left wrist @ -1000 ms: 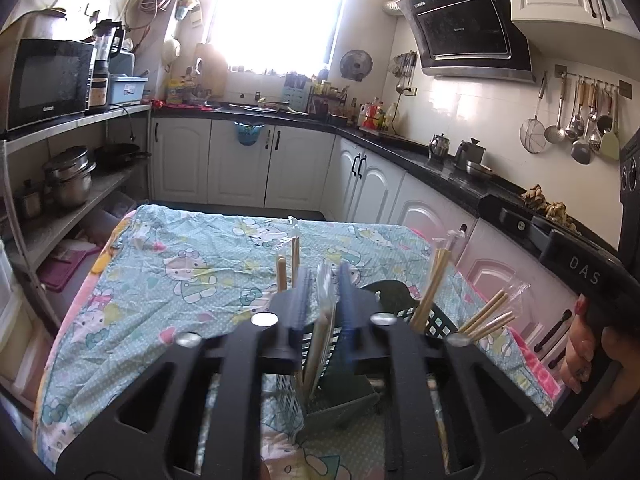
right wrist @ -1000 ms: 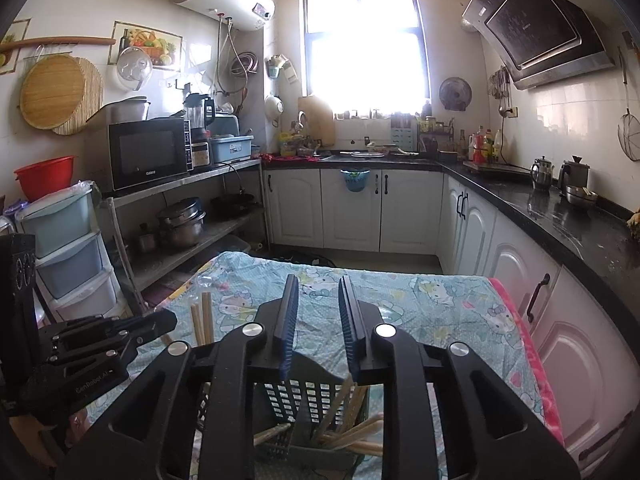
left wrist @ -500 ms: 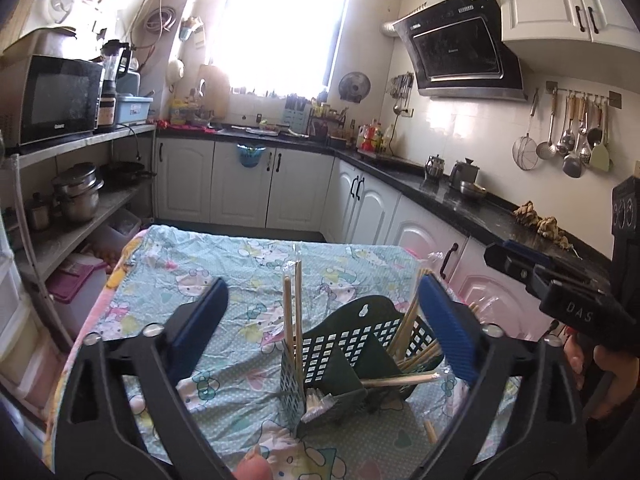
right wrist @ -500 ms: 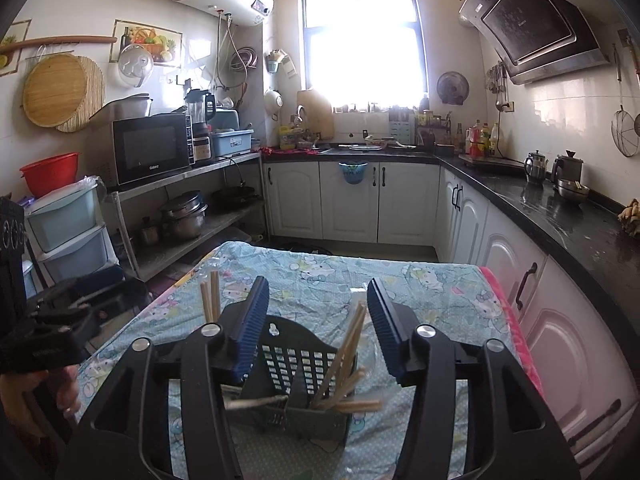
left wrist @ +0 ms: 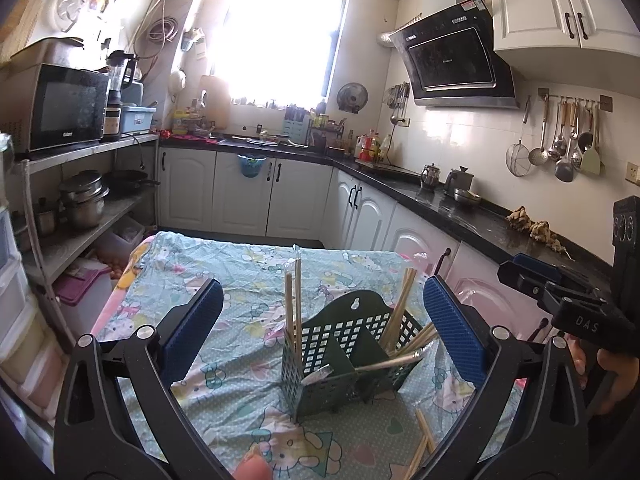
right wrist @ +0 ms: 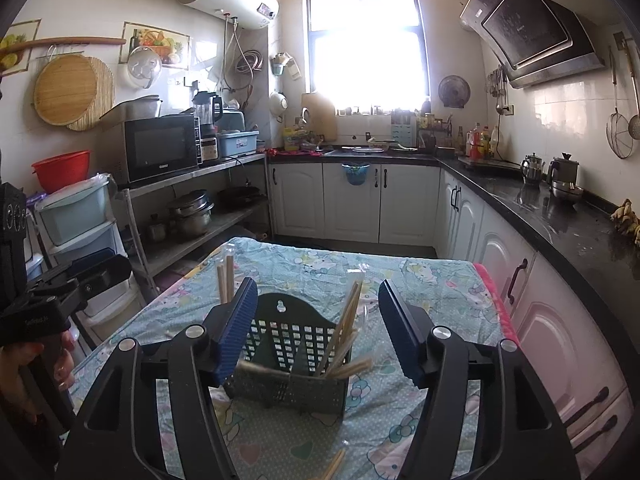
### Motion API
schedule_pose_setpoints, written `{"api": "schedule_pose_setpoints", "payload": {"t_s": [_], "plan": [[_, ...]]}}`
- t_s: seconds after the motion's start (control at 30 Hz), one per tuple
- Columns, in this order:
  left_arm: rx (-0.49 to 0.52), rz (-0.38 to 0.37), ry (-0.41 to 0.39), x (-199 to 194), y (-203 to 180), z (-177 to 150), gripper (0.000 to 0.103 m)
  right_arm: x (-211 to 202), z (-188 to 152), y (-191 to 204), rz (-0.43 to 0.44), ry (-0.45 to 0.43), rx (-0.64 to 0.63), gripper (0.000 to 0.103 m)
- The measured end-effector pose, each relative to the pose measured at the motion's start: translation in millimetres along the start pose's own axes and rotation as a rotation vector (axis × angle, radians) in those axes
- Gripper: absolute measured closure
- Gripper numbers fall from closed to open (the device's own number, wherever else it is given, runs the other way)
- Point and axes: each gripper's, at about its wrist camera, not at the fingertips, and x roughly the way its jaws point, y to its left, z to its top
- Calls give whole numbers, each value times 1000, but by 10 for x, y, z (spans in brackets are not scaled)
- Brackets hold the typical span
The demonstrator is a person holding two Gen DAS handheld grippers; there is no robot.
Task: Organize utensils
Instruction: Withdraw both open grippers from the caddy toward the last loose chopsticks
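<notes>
A dark green slotted basket (left wrist: 352,344) stands on the surface (left wrist: 240,280) just ahead of both tools, holding wooden chopsticks (left wrist: 294,300). Left tool (left wrist: 324,332) and right tool (right wrist: 316,332) gape wide, empty. Loose chopsticks (left wrist: 424,440) near the frame's bottom are cut off.

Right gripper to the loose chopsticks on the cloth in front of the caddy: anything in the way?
Nothing visible. The right gripper is open and empty above the caddy. The loose chopsticks lie on the cloth on the near side of the caddy, in the open, with nothing on them. The left gripper is off to the side.
</notes>
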Motion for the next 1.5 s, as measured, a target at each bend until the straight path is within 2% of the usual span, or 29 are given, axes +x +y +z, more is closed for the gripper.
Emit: {"api": "schedule_pose_setpoints", "payload": {"t_s": [0.5,0.8,1.5], "plan": [[0,-4,25,-159,18,-195,11,-99,-287,136,14,57,-25,41],[19,-8,83,-169,-31,-442,11,-73,-536,106,2,121,-26,41],[105,-85,240,54,-399,-1016,11,-1,-893,-68,-19,226,4,41]]}}
